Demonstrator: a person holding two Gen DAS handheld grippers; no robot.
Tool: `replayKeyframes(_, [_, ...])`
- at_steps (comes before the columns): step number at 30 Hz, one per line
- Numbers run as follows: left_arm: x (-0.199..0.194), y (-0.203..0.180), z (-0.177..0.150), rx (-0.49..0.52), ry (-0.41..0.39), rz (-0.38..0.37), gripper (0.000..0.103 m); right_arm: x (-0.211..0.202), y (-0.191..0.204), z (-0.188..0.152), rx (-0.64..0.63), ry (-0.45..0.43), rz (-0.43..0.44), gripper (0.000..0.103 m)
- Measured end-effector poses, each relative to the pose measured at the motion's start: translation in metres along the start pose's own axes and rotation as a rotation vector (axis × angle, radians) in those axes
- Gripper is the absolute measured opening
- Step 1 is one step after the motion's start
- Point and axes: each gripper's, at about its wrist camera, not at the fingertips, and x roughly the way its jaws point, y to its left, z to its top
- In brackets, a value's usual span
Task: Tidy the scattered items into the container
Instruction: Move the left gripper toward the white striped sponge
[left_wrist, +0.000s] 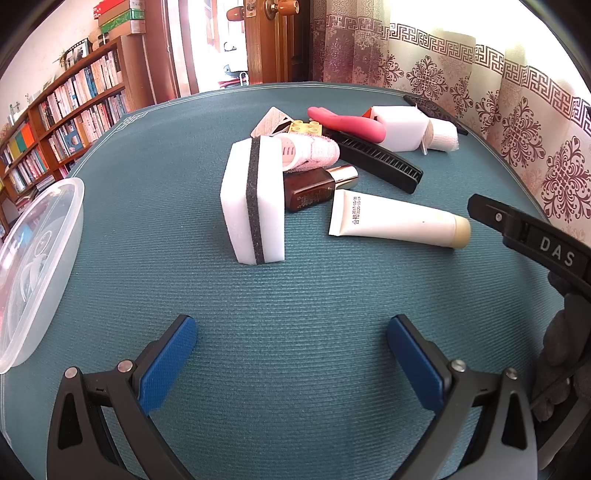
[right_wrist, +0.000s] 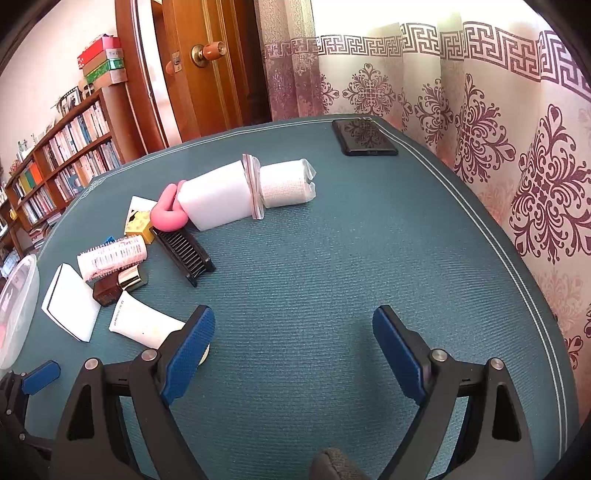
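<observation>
Sitting in a loose pile toward the far middle of the teal table, all the scattered stuff is still well ahead of both tongs. The left gripper is wide open over bare cloth, holding nothing and touching nothing. Straight ahead of it stands a white sponge block with a dark stripe, with a brown cosmetic bottle with a gold cap just beside it and a white tube lying flat further to the right. Behind those are a pink hair roller, a black comb, a yellow toy brick, a pink curved piece and a white block with a gauze roll at its end.

The clear plastic container hangs at the table's left edge, near the left gripper's left finger.

The right gripper is wide open and empty too, over bare cloth nearer the right edge. Its left finger overlaps the tube's cap end in view; can't tell if they actually touch.

Only the right wrist view clearly shows the black phone near the far right corner. Only the left wrist view shows the right tool's black body and a gloved hand.
</observation>
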Motion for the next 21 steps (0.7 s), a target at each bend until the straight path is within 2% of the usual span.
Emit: replayKeyframes(21, [0.0047,-0.0005,0.0042,-0.019,-0.005,0.013,0.103,-0.0007,-0.0005,0.0021,0.009,0.004,0.042,0.09])
